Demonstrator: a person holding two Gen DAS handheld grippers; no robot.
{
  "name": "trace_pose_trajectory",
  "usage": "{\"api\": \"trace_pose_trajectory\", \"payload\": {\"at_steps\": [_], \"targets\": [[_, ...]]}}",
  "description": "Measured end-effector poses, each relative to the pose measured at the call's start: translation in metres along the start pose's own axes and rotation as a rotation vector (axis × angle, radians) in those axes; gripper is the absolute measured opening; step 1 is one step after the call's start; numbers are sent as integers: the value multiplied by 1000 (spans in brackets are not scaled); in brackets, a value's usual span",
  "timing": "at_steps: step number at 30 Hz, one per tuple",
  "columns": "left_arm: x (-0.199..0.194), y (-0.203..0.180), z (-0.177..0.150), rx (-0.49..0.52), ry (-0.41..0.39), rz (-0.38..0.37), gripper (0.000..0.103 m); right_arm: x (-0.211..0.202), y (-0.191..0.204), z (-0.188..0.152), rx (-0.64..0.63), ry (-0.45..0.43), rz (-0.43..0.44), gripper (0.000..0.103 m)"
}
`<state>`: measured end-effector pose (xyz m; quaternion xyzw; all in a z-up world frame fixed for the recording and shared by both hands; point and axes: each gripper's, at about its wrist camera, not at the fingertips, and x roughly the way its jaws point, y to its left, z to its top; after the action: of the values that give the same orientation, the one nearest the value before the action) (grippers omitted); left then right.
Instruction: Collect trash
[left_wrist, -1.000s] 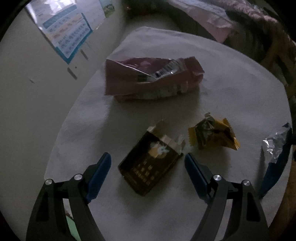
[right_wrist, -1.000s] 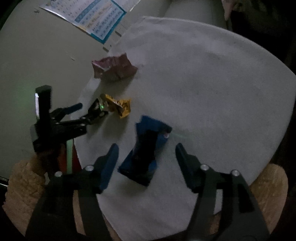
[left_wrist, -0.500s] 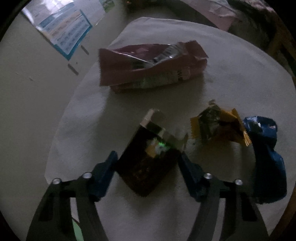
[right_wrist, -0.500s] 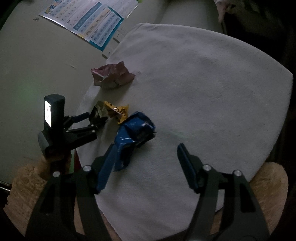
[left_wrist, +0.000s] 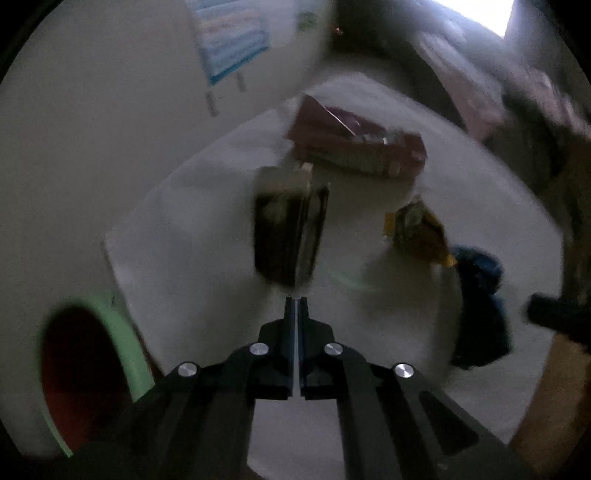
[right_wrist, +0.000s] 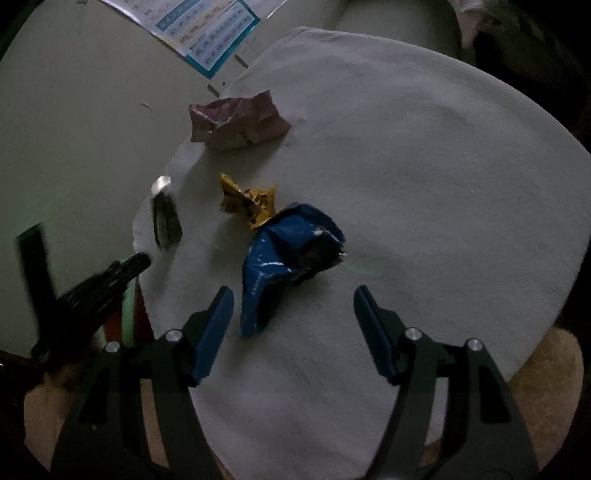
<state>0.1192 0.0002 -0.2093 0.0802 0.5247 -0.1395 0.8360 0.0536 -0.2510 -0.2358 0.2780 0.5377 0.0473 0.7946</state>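
Here the white cloth-covered table (right_wrist: 424, 155) carries a pink wrapper (right_wrist: 236, 120), blue wrapper (right_wrist: 291, 247) and yellow wrapper (right_wrist: 249, 199). Right gripper (right_wrist: 293, 317) stands half open, blue wrapper just ahead, untouched. Left gripper (left_wrist: 295, 301) has just been closing, pads now together; the dark carton (left_wrist: 290, 230) sits blurred at its tips, possibly pinched.

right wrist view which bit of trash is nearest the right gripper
The crumpled blue wrapper, lying just ahead of the open right gripper. The yellow wrapper, dark box and pink wrapper all lie farther away.
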Motion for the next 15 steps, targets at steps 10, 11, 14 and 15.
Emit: {"api": "trace_pose_trajectory", "payload": {"at_steps": [10,11,14,15], "targets": [[-13,15,-19,-77,-43,9,35,28,29,6,-73,29,-75,66],[-12,16,-16,-84,-50,3,39,32,31,5,-82,30,-91,66],[-6,17,-5,-92,-66,1,51,38,34,2,-94,39,-103,43],[-4,15,-1,-90,-73,2,55,38,33,1,-91,41,-94,37]]}}
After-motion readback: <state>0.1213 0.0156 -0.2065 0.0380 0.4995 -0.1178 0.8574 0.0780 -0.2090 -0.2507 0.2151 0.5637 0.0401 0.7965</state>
